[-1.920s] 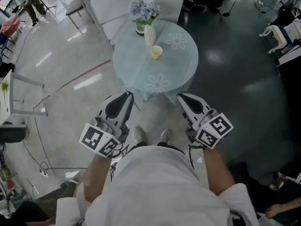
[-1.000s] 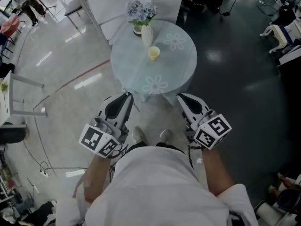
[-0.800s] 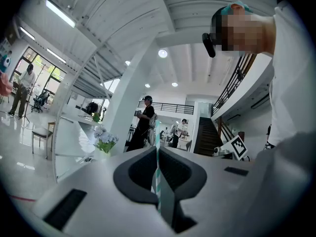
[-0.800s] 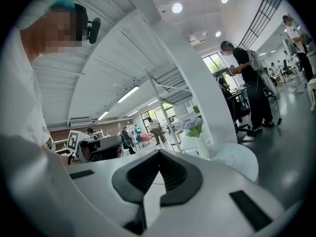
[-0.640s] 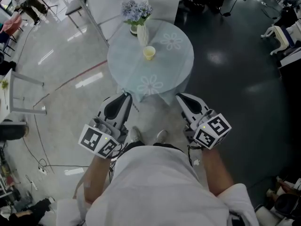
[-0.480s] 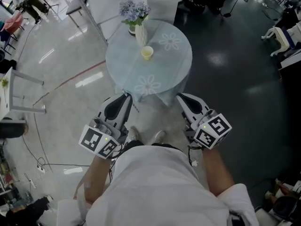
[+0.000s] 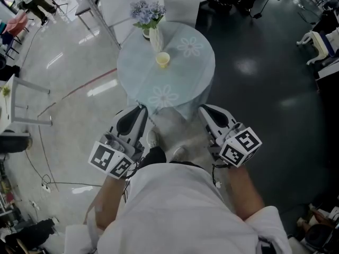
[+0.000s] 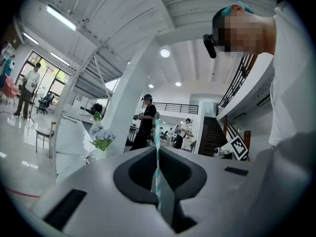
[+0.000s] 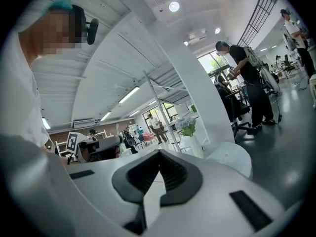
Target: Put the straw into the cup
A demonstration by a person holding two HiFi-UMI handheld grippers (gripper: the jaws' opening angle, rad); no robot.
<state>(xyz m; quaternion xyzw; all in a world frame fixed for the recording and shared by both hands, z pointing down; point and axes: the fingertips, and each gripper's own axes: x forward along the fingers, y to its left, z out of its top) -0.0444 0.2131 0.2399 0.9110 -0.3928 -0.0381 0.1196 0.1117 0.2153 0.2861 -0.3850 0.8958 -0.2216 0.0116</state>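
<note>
A small yellow cup stands on a round glass-topped table ahead of me, beyond both grippers. My left gripper is held level in front of my body. In the left gripper view it is shut on a thin green-and-white striped straw that stands upright between the pads. My right gripper is level beside it. Its jaws meet with nothing between them. Both grippers are short of the table's near edge.
A white vase of pale blue flowers stands just behind the cup, at the table's far side. Slanted metal frame legs rise to the left of the table. Chairs stand far right. Several people stand in the background.
The table and cup have slid left and slightly closer in the head view as the person steps forward. A foot has moved ahead. Both grippers keep their pose, the straw still gripped.
</note>
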